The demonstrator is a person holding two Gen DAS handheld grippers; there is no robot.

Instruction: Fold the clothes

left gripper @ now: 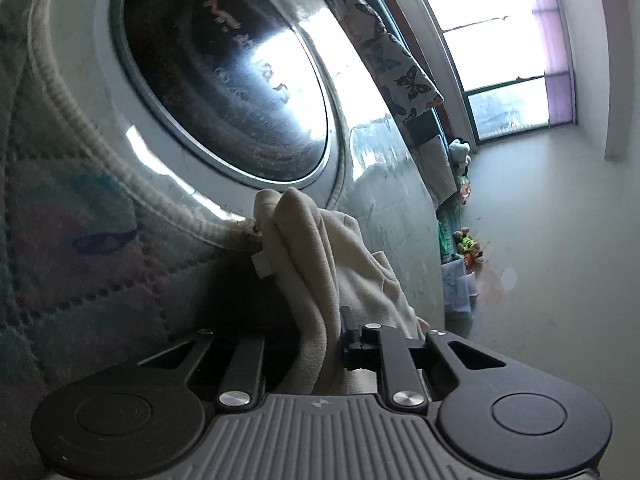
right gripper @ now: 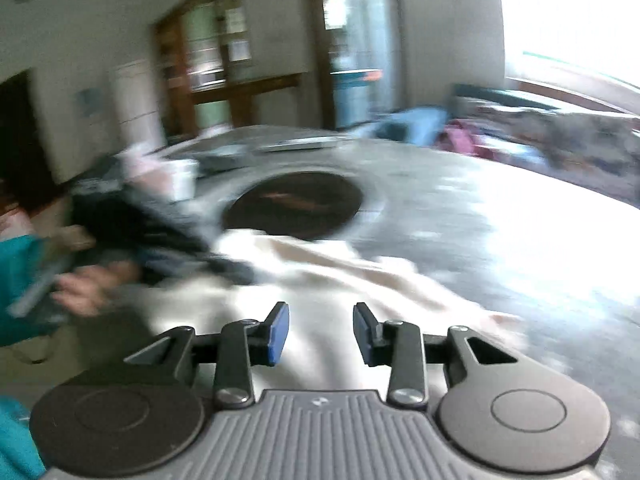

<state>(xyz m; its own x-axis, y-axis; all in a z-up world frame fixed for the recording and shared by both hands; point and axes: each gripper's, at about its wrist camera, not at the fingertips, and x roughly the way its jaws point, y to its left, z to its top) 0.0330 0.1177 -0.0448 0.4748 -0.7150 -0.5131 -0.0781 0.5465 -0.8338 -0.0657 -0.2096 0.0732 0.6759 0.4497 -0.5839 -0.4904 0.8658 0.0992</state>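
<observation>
A cream cloth (left gripper: 320, 248) stands bunched up between the fingers of my left gripper (left gripper: 320, 332), which is shut on it; the left finger is hidden behind the fabric. In the right wrist view the same cream cloth (right gripper: 320, 272) lies spread on the grey table (right gripper: 460, 208). My right gripper (right gripper: 321, 320) hovers just above it, open, with nothing between its blue pads (right gripper: 278, 334). At the left of that view a person's hand (right gripper: 92, 284) with a teal sleeve (right gripper: 20, 280) holds the dark left gripper (right gripper: 160, 224), which is blurred.
The table has a dark round glass inset (right gripper: 296, 208) just beyond the cloth, also close ahead as the round inset (left gripper: 224, 76). A white cup (right gripper: 182, 184) stands back left. Heaped clothes (right gripper: 560, 140) lie back right. A quilted cover (left gripper: 60, 220) and a butterfly-print fabric (left gripper: 392, 52) flank the inset.
</observation>
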